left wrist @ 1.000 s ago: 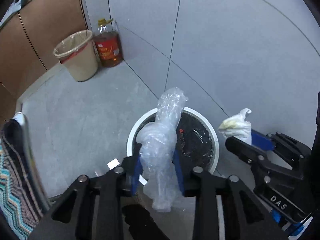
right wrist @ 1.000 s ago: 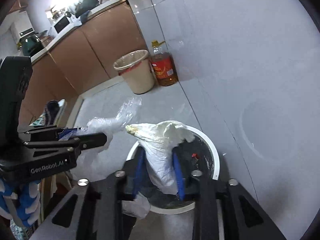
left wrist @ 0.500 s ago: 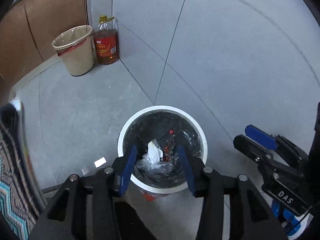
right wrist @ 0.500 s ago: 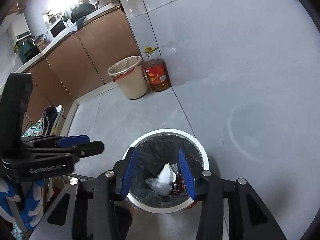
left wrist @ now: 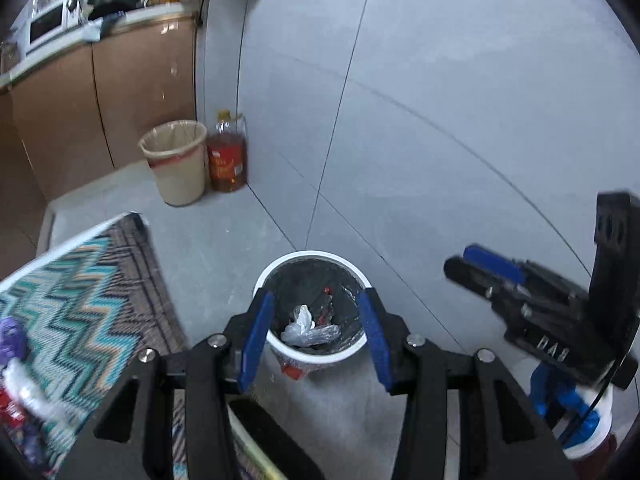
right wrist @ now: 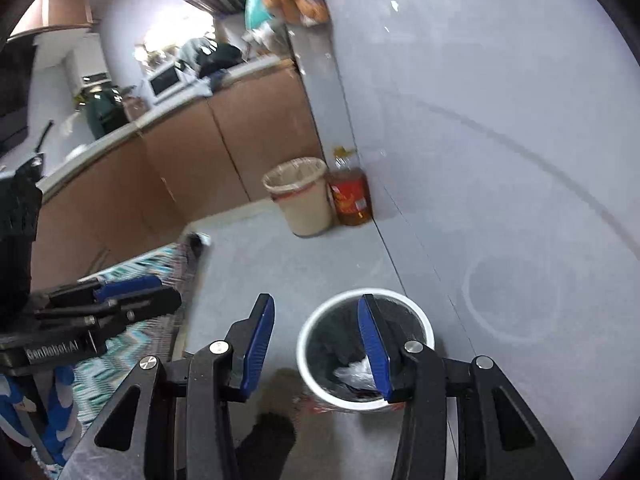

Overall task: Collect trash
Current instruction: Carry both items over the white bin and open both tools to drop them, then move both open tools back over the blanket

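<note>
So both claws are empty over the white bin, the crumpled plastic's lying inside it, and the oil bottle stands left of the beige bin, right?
Not quite. The oil bottle stands right of the beige bin, as the left wrist view shows. The rest holds: left claw and right claw are empty, and the crumpled plastic lies inside the white bin.

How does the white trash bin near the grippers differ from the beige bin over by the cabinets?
The white bin has a dark liner, while the beige bin has a pale, translucent liner folded over its rim. Crumpled plastic lies in the white bin; what the beige bin holds cannot be seen. The white bin stands alone on the floor by the wall, while the beige bin stands beside an oil bottle in the corner. Both are round, upright and open-topped.
</note>
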Demonstrator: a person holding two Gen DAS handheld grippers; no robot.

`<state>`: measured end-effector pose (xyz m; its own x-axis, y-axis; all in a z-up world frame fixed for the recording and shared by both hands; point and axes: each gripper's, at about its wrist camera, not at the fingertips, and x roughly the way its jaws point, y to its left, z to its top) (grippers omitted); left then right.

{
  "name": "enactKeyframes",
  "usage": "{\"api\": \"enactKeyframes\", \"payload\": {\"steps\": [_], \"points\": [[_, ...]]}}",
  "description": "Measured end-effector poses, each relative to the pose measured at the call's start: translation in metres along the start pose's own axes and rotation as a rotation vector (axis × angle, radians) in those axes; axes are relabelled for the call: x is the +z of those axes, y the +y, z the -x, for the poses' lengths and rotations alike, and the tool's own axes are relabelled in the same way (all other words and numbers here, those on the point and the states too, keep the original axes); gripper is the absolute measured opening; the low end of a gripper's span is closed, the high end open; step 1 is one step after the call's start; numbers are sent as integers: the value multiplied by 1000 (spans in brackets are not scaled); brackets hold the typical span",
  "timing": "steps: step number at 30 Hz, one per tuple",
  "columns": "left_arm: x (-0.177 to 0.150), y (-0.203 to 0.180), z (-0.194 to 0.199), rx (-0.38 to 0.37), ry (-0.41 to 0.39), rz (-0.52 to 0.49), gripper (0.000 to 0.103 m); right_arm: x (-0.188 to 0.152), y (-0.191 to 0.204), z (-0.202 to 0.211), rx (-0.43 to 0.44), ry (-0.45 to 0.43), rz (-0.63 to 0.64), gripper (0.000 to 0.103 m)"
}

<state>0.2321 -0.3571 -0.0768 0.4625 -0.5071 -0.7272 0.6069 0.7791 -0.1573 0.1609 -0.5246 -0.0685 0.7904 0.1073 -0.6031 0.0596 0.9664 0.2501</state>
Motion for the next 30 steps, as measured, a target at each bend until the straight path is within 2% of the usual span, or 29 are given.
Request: {"api": "enactKeyframes", "payload": {"steps": [6, 14, 22, 30], "points": [[-26, 8, 82, 46, -85, -16, 44, 4, 58, 58, 47, -104, 81, 41], [-63, 50, 175, 98, -184, -2, 44, 2, 129, 98, 123, -176, 179, 41], [-107, 127, 221, 152, -213, 116, 44, -1, 176, 109, 189, -190, 241, 42], [-152, 208, 244, 215, -204, 242, 44, -7, 207, 79, 239, -139, 261, 42]]}}
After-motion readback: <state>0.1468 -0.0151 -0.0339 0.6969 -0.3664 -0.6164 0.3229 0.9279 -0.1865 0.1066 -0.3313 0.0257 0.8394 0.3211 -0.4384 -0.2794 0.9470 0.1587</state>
